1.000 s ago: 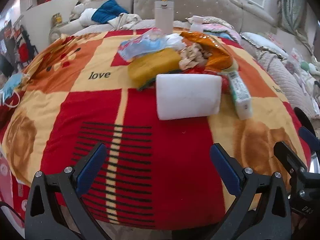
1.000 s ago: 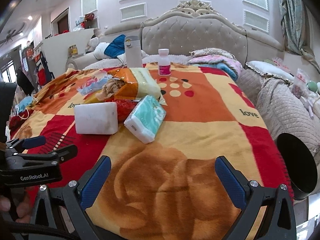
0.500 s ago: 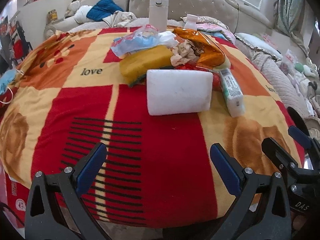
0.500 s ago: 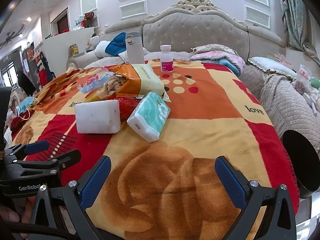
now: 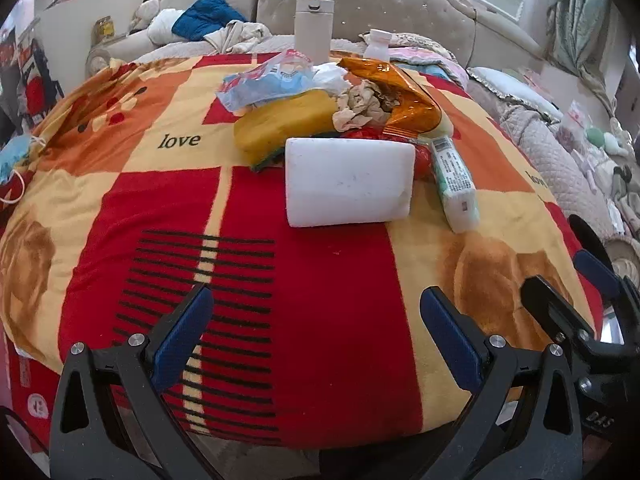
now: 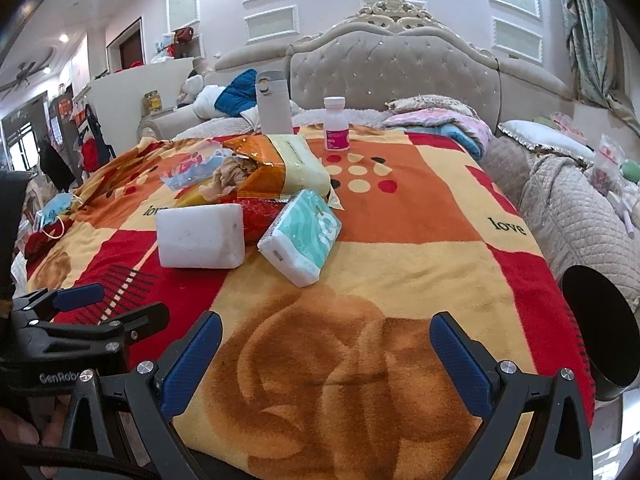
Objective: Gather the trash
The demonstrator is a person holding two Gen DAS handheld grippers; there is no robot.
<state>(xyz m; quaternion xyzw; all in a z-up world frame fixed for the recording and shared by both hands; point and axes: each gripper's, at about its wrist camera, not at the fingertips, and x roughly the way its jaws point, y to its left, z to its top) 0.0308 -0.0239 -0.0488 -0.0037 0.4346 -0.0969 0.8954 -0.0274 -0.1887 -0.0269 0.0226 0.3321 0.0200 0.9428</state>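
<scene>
Here the left gripper hangs over the near edge of a red, orange and cream blanket, its blue-padded fingers spread wide with nothing between them. Straight ahead of the fingertips, well apart from them, lies a white foam block. Behind and touching the block is the trash heap: a yellow sponge, a crumpled blue-and-white plastic wrapper, a wad of brownish paper spilling from an orange foil snack bag. Ahead of the right fingertip a green-and-white tissue pack lies just beside the block.

The right gripper is likewise wide open and empty, above the blanket's brown pattern. Ahead of its left finger sit the foam block and, nearer the middle, the tissue pack, tilted against the heap. Far beyond stand a white flask and a small pink-labelled bottle. Outside the right finger, a black round bin is at the blanket's edge.
</scene>
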